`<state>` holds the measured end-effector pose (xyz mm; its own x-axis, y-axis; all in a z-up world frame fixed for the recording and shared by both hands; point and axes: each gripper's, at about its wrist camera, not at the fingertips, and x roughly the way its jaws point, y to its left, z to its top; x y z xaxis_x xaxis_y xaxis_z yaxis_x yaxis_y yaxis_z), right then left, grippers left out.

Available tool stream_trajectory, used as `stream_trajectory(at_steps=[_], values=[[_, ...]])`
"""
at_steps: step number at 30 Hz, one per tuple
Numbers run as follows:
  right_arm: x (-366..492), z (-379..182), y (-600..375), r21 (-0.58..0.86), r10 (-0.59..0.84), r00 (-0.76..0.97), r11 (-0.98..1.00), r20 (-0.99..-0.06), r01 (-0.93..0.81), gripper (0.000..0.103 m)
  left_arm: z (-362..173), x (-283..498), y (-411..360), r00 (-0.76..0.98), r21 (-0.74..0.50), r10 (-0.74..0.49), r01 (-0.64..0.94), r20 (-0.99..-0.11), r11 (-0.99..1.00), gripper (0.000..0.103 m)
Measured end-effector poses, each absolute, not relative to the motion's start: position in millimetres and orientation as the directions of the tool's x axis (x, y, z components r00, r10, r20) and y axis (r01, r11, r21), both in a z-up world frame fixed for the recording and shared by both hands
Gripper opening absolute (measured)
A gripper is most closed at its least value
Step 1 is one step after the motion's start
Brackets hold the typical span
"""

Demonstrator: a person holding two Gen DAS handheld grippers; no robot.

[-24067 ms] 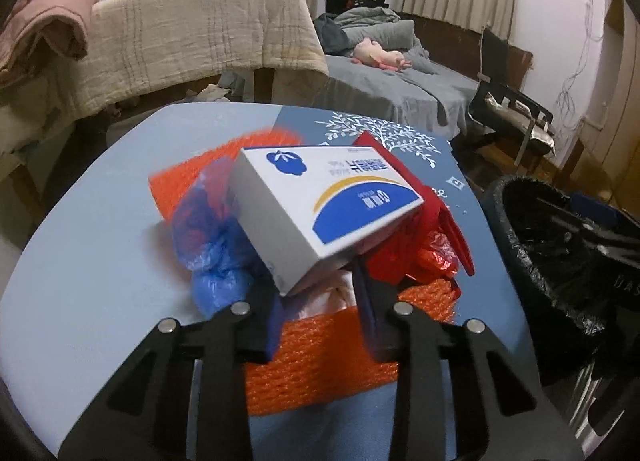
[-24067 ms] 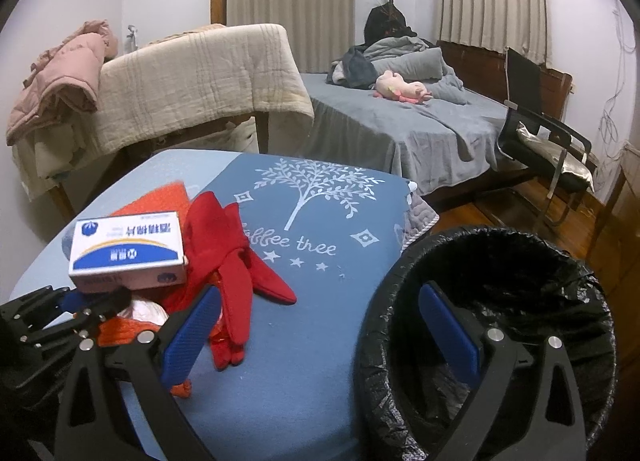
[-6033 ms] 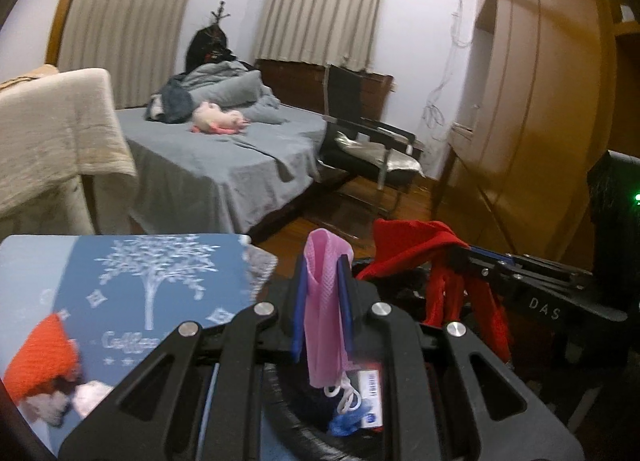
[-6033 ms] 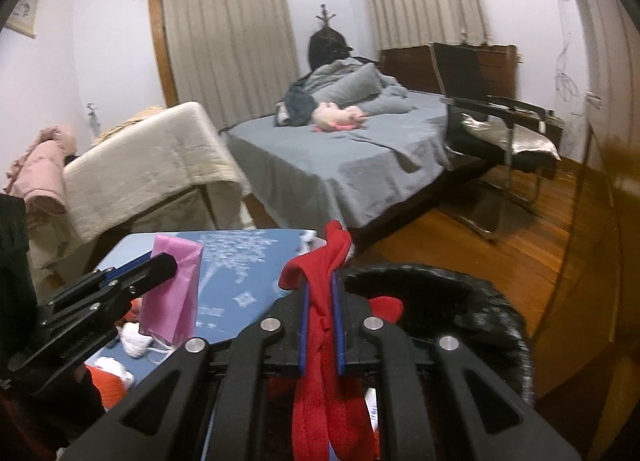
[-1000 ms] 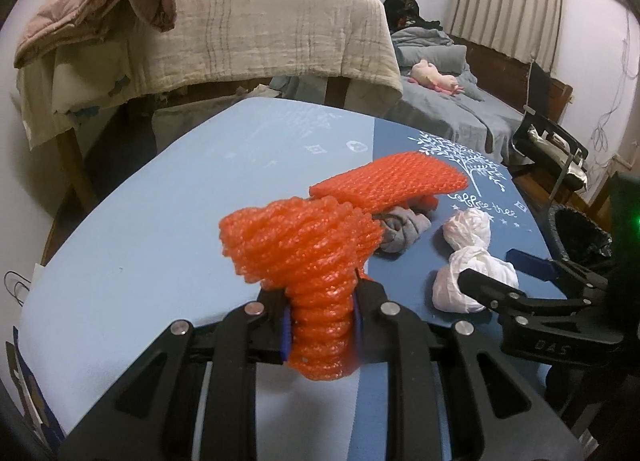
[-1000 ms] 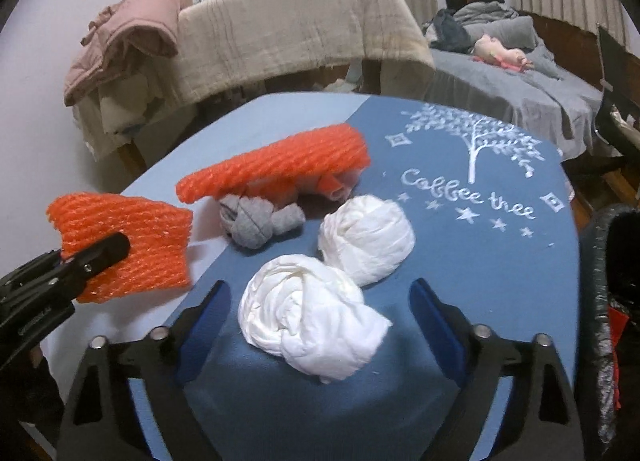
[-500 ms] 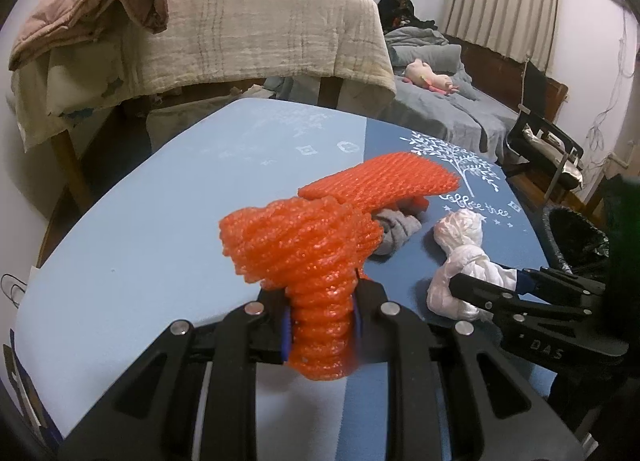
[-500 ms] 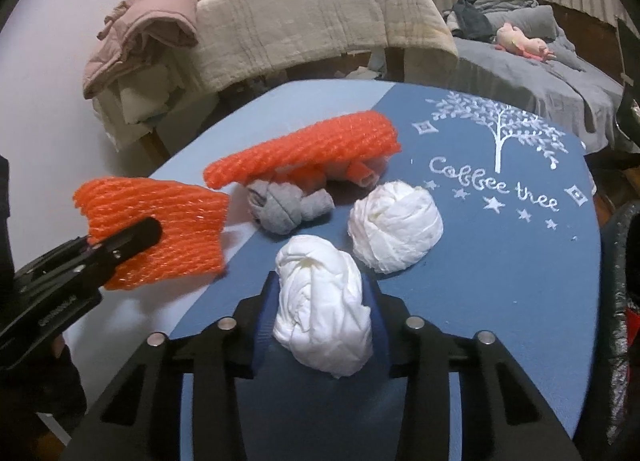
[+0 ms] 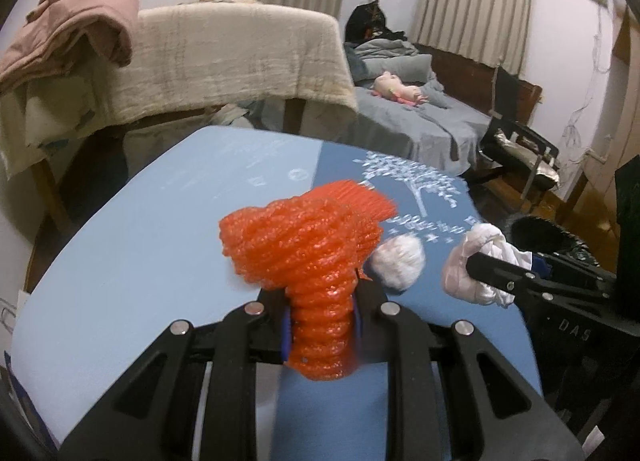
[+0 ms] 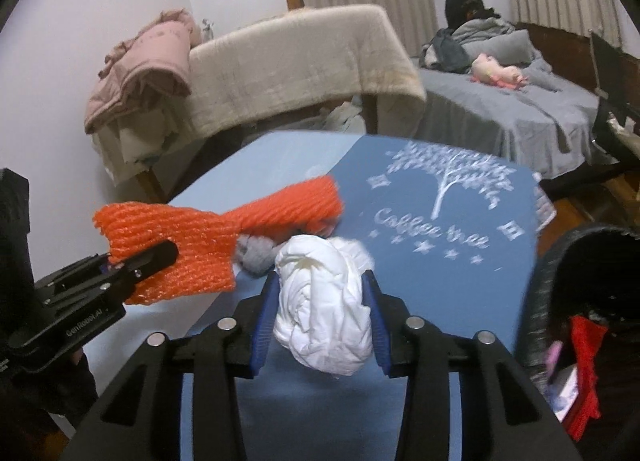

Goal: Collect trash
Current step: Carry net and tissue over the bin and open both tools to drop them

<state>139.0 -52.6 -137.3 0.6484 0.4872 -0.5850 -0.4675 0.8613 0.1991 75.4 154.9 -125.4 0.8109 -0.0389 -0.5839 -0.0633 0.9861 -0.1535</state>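
Observation:
My left gripper is shut on an orange foam net and holds it above the blue table. It also shows in the right wrist view. My right gripper is shut on a white crumpled wad, lifted off the table; it also shows in the left wrist view. A second orange foam net, a grey wad and a second white wad lie on the table. The black trash bin stands at the right.
The bin holds red trash and other items. A chair draped with a beige blanket and a pink coat stands behind the table. A bed and a black chair are further back.
My right gripper has lifted the white wad off the table. Both grippers have risen and shifted toward the bin side. The left gripper keeps its hold on the orange net.

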Motion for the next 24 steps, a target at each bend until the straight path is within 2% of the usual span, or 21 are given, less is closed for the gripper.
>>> stream_trajectory(at_steps=[11,24], values=[[138.7,-105.4,-120.9,0.198,0.409,0.748,0.912,-0.523,-0.36,0.041,-99.8,94.2,94.8,0.832,-0.154,-0.151,0.079,-0.533,0.985,0.021],[133.2,-85.2,-220.9,0.189,0.239,0.847,0.968,-0.474,-0.167,0.041,-83.1,116.1,5.0,0.811,-0.16,-0.311,0.266,-0.495,0.95,0.021]])
